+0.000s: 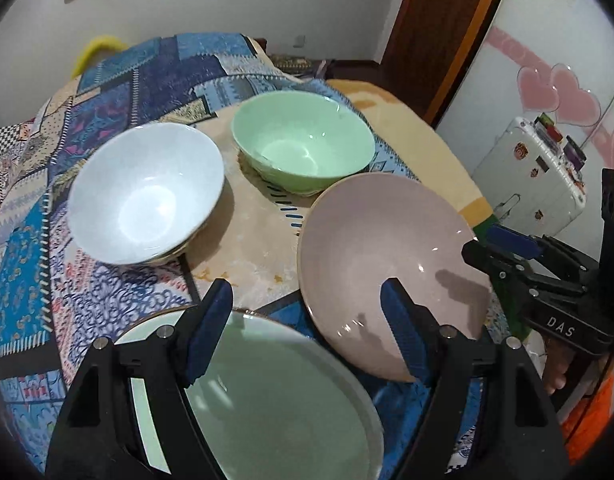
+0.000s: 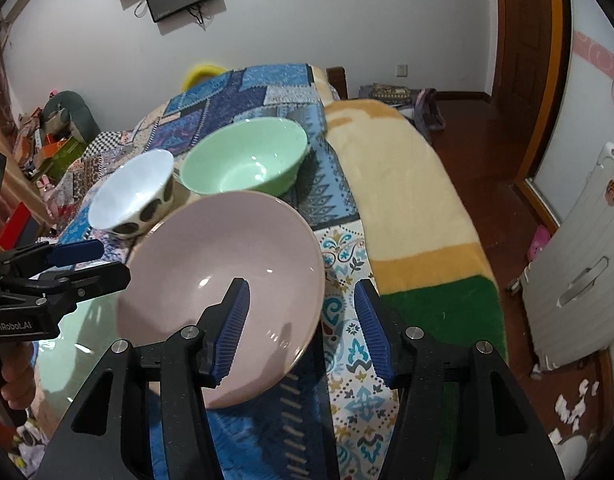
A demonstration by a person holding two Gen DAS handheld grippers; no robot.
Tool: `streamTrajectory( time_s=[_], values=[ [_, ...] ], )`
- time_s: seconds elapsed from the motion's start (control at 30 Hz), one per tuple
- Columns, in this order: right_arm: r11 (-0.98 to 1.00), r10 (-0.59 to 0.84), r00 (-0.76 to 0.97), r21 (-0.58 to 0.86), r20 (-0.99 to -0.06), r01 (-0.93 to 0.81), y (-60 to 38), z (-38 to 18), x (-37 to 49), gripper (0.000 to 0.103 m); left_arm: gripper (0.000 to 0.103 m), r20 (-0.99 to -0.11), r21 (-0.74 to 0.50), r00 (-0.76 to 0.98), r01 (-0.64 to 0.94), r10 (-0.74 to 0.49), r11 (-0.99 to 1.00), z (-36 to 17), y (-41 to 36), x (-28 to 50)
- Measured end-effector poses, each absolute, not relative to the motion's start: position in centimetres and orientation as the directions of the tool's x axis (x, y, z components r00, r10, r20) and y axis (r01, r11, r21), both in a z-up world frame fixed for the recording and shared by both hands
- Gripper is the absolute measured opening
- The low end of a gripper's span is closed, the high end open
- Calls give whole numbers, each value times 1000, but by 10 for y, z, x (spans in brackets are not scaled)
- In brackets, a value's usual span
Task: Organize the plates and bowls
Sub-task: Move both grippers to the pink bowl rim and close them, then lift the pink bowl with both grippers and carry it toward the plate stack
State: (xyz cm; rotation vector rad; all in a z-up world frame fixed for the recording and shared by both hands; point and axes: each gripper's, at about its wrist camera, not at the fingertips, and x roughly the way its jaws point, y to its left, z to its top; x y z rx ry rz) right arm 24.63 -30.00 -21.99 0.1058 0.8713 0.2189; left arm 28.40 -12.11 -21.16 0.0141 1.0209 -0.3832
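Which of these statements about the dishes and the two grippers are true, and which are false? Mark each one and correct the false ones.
1. The right gripper is open, its fingers either side of the pink plate's rim. True.
2. The green bowl sits inside the white bowl. False: they stand side by side, apart.
3. The left gripper is shut on the green plate. False: it is open above that plate.
4. The white bowl has dark spots on its outside. True.
5. The dishes rest on a bare wooden table. False: they rest on a patterned blue cloth.
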Motion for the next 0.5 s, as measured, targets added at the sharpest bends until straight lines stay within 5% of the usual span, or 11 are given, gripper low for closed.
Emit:
streamTrajectory(
  time_s=[0.17,0.5],
  values=[
    [964,266,594,216,-759,-156,-301,-233,252,51,58,-855,-198,413,299,-314,933,-230,-127,298],
    [946,323,544,286,-774,-155,-305,-249,255,20,20,-875,-244,344,295,-341,924,-248,-135,306]
  ],
)
